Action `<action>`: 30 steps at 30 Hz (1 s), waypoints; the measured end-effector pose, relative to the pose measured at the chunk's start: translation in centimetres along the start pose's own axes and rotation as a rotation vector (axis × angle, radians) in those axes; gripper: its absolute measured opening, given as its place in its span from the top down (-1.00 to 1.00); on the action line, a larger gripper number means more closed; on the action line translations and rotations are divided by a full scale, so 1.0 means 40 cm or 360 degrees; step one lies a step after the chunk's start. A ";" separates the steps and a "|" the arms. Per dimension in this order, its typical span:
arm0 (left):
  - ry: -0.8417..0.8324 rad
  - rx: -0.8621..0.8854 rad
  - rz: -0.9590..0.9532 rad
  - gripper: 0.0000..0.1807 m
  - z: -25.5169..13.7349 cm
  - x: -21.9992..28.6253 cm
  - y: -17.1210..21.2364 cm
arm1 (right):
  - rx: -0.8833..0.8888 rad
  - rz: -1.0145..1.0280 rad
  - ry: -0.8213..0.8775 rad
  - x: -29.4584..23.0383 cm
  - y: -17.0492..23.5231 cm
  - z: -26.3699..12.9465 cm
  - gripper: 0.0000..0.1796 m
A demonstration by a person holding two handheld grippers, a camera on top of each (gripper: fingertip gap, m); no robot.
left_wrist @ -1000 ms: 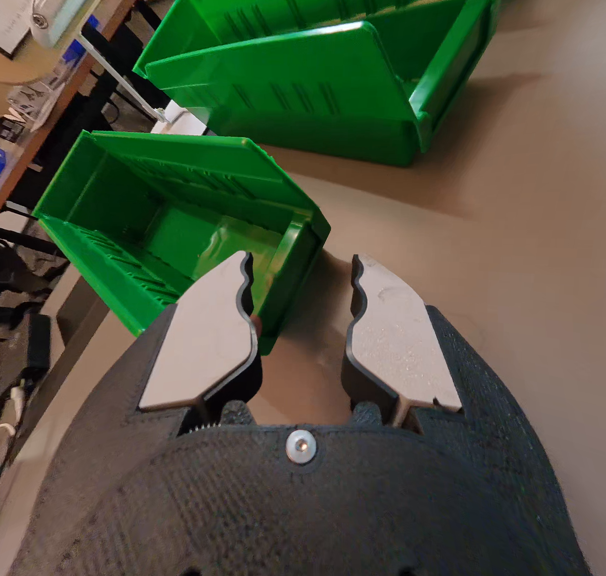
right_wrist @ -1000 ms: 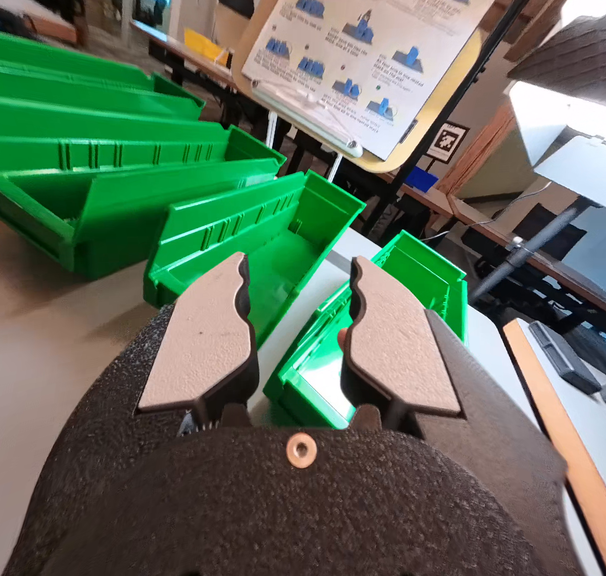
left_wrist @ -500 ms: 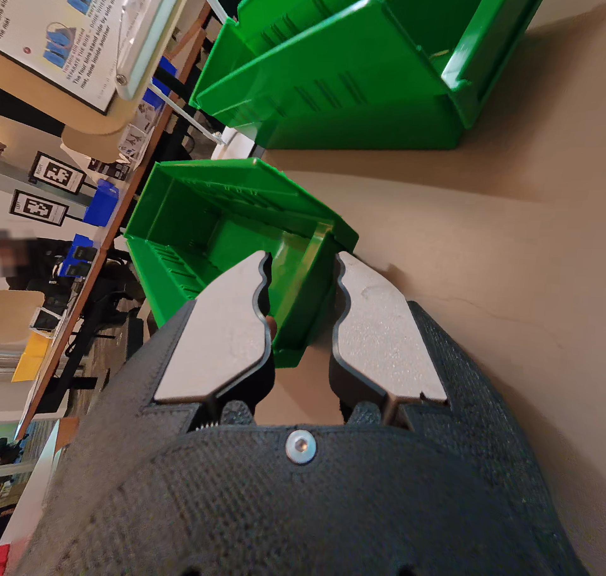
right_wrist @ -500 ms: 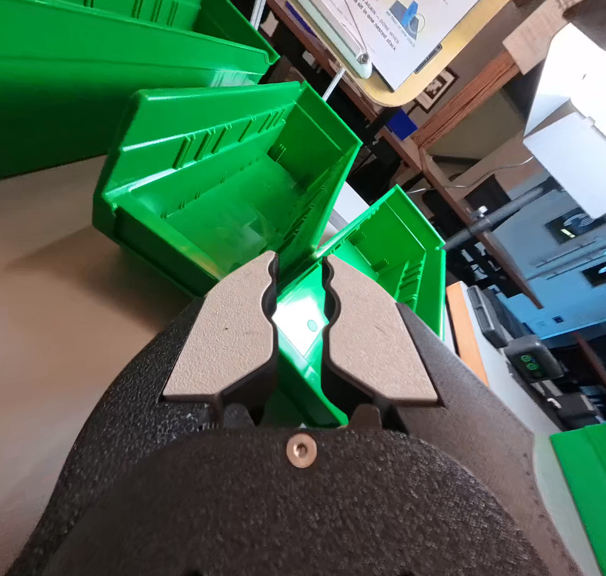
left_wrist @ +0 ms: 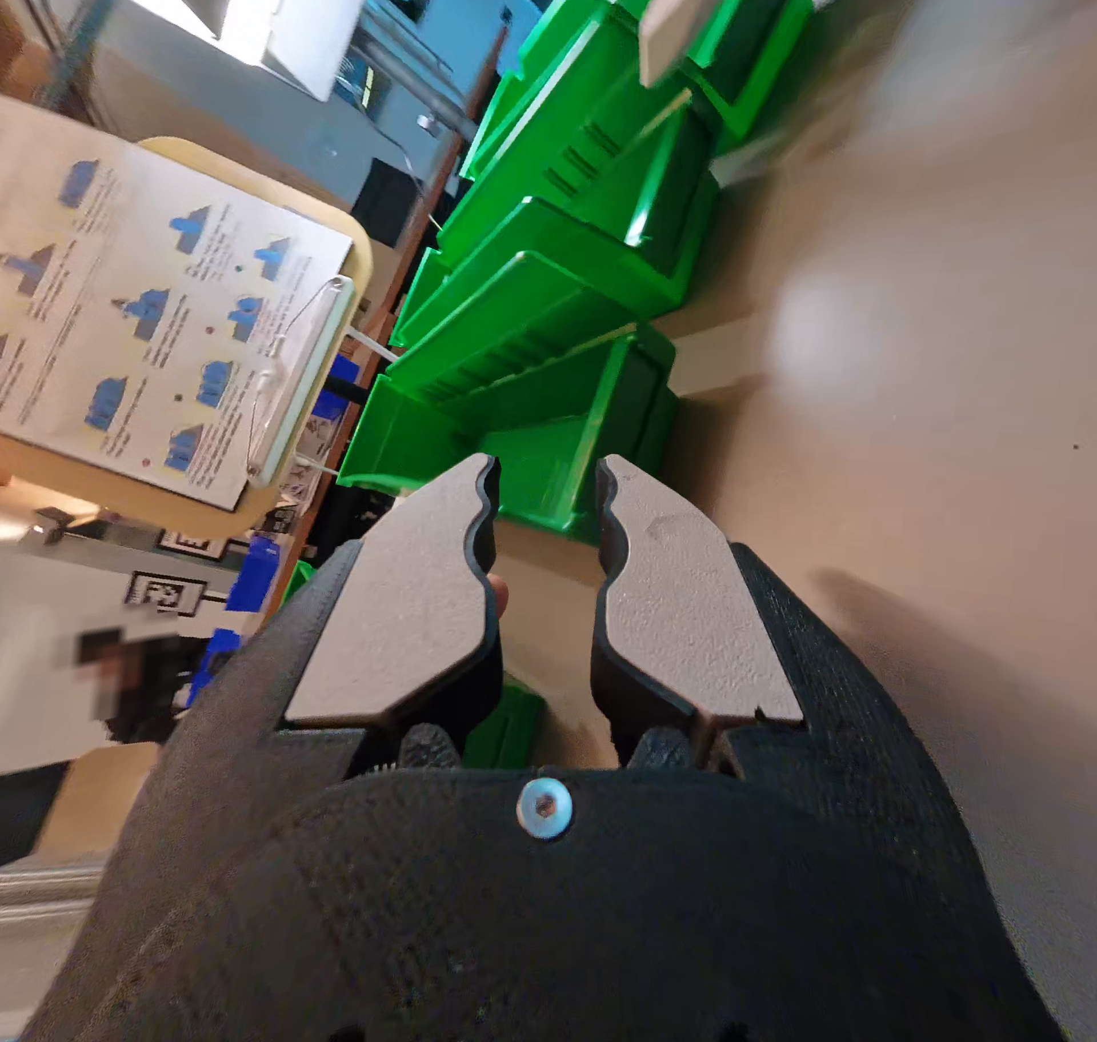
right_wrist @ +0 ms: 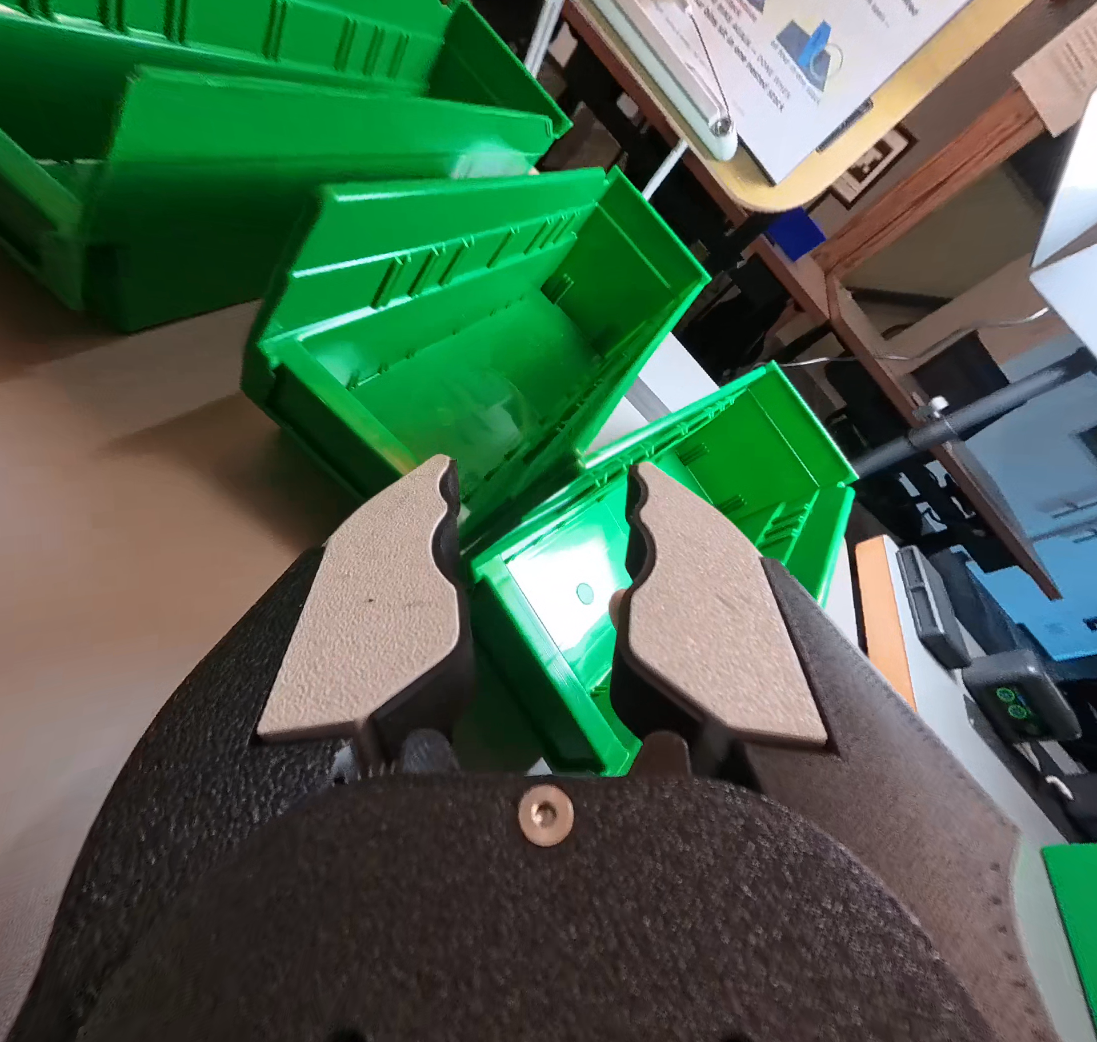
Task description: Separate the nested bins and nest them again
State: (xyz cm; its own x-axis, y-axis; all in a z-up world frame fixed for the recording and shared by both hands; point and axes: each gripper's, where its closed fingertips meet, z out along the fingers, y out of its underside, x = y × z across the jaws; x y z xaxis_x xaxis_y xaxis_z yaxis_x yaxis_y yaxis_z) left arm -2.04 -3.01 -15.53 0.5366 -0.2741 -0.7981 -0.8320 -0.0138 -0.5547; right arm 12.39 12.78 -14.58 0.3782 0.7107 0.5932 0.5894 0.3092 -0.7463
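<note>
The right gripper (right_wrist: 543,494) stands parted around the near end of the smallest green bin (right_wrist: 599,604), gripping nothing; the left gripper (left_wrist: 543,488), also parted and empty, faces the next bin (left_wrist: 534,426) on the tan table (left_wrist: 890,479). Close squarely on 1 wall (the picture is blurred), then lift level into the next bin.

The setting is a lab or workshop used for recorded handling trials. Evidence: a tan bench (right_wrist: 107,515) carrying several green plastic storage bins (right_wrist: 475,325); an illustrated instruction sheet on a clipboard (left_wrist: 160,325) standing behind the bench; square black-and-white marker tags (left_wrist: 163,593) on the wall; wooden worktops (right_wrist: 926,194) with electronic equipment and cables beyond.
</note>
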 end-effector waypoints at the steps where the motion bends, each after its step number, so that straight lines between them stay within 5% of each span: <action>1: 0.0014 -0.0045 0.0076 0.65 0.017 0.014 -0.009 | 0.0001 -0.0018 -0.0017 -0.004 -0.007 -0.002 0.38; 7: 0.0083 -0.0369 0.0392 0.52 0.126 0.055 -0.012 | 0.0247 -0.0478 -0.0146 -0.092 -0.080 -0.029 0.48; 10: 0.0201 -0.0532 0.0446 0.51 0.168 0.074 0.021 | 0.0106 -0.0579 -0.0320 -0.166 -0.050 -0.008 0.43; 16: 0.0219 -0.0628 0.0477 0.62 0.209 0.071 0.067 | -0.0060 -0.1087 -0.0134 -0.184 -0.015 0.052 0.47; 22: 0.0214 -0.0643 0.0338 0.63 0.198 0.036 0.109 | -0.0084 -0.1065 -0.0205 -0.207 -0.016 0.081 0.67; 30: 0.0188 -0.0605 0.0258 0.64 0.194 0.007 0.142 | 0.0028 -0.1063 -0.0294 -0.238 -0.046 0.094 0.68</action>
State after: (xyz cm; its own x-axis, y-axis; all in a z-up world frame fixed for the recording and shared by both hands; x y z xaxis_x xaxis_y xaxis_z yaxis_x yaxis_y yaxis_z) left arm -5.53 4.30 -20.73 0.3930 -0.4100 -0.8231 -0.9089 -0.3088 -0.2801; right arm 5.02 7.81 -19.97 -0.1905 0.4599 0.8673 0.6414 0.7271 -0.2447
